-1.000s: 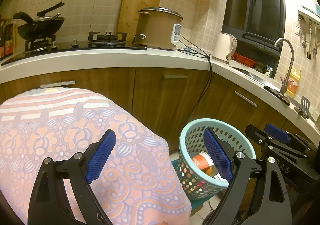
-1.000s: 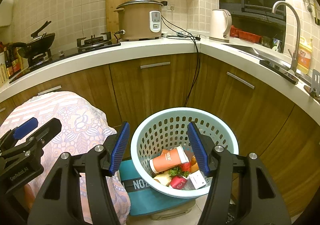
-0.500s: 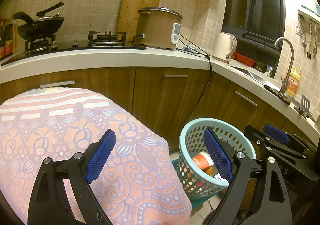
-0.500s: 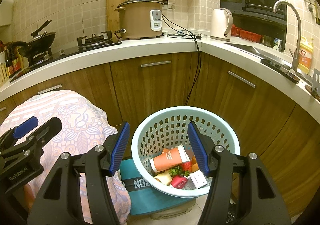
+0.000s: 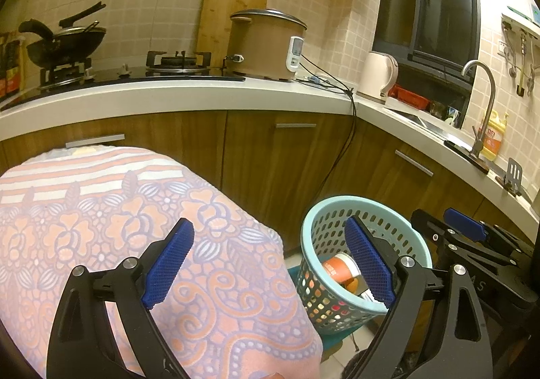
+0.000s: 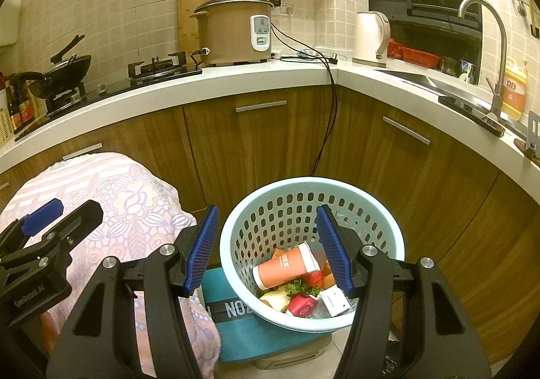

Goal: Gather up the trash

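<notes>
A light blue perforated basket [image 6: 290, 190] stands on a teal box [image 6: 236, 328] on the floor by the cabinets. It holds an orange paper cup [image 6: 283, 266], greens, a red item and a white carton. My right gripper [image 6: 266, 250] is open and empty above the basket's near rim. My left gripper [image 5: 270, 264] is open and empty over the flowered cloth [image 5: 101, 210]; the basket [image 5: 320, 213] lies to its right. The right gripper [image 5: 472, 237] shows at that view's right edge, the left gripper [image 6: 44, 227] at the right wrist view's left edge.
The cloth-covered table [image 6: 118, 190] stands left of the basket. Brown cabinets [image 6: 263, 142] run behind under a white counter with a rice cooker [image 6: 233, 31], kettle [image 6: 371, 36], stove, wok [image 5: 64, 45] and sink tap [image 6: 496, 51]. A black cord [image 6: 330, 115] hangs down the cabinet front.
</notes>
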Demonstrator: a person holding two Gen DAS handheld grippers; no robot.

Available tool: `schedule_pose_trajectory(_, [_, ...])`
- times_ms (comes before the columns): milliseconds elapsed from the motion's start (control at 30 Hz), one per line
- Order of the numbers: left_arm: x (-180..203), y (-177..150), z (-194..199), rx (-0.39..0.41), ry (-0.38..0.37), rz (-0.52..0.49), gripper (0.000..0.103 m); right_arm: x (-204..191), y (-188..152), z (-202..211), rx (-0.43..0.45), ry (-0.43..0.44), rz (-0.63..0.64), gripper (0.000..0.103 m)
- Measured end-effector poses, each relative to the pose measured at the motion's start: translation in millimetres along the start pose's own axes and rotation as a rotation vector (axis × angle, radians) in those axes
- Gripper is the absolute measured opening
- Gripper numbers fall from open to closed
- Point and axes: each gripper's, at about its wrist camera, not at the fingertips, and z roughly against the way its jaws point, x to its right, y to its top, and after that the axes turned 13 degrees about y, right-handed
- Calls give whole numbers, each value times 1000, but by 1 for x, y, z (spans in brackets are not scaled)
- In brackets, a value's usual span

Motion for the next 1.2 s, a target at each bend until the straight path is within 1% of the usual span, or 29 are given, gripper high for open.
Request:
schedule_pose_trajectory(333, [1,0,1,2,0,0,88,1,-1,3,29,0,1,56])
schedule_pose_trajectory(1200, [1,3,3,6,4,0,88,-1,0,2,23,9,9,56])
